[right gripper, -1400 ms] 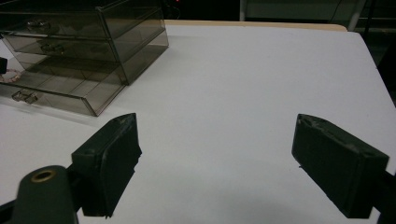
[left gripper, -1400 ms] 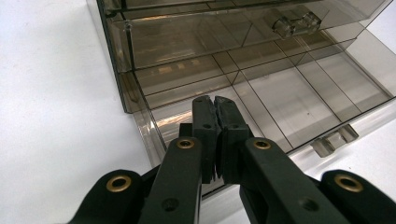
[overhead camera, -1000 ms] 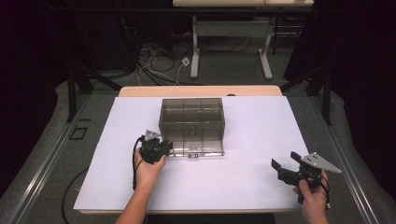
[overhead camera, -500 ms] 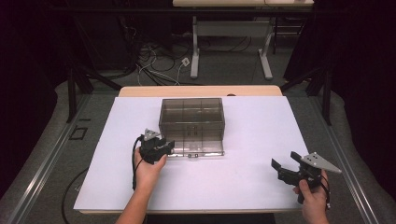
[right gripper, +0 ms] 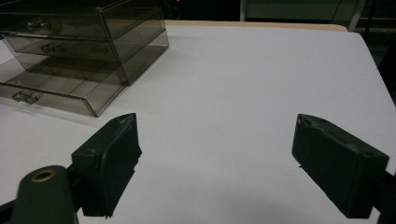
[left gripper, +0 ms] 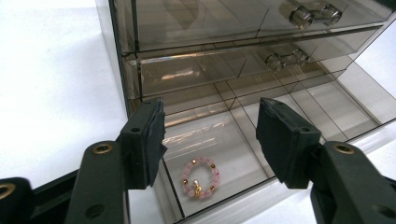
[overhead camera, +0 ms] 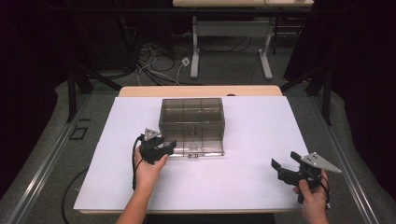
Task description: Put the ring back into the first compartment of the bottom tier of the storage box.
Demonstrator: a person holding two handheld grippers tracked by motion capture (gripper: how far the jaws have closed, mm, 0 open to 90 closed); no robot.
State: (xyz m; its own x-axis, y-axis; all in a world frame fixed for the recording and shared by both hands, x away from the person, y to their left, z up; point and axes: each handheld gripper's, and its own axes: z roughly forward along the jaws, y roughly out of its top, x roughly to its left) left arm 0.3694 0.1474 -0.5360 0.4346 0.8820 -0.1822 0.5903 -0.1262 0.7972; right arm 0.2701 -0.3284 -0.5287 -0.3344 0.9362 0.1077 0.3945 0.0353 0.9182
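Note:
A smoky clear drawer cabinet (overhead camera: 191,122) stands mid-table with its bottom drawer (left gripper: 243,140) pulled out toward me. In the drawer's leftmost compartment lies a pink bead bracelet (left gripper: 200,176) with gold beads. My left gripper (left gripper: 210,140) hovers over that compartment, at the drawer's left front corner (overhead camera: 161,151). Its jaws have just been opening and stand apart, with nothing pressed between the pads; the bracelet rests free below them. My right gripper (right gripper: 217,163) is held at the table's near right (overhead camera: 292,169), jaws wide open and bare, well away from the cabinet (right gripper: 84,42).
The white tabletop (overhead camera: 261,130) spreads around the cabinet. The two upper drawers (left gripper: 224,60) are pushed in, each with a clear handle. Behind the table stand desk legs and loose cables (overhead camera: 159,70) on the floor.
Both hands have stayed where they were. No other difference can be made out in the high view.

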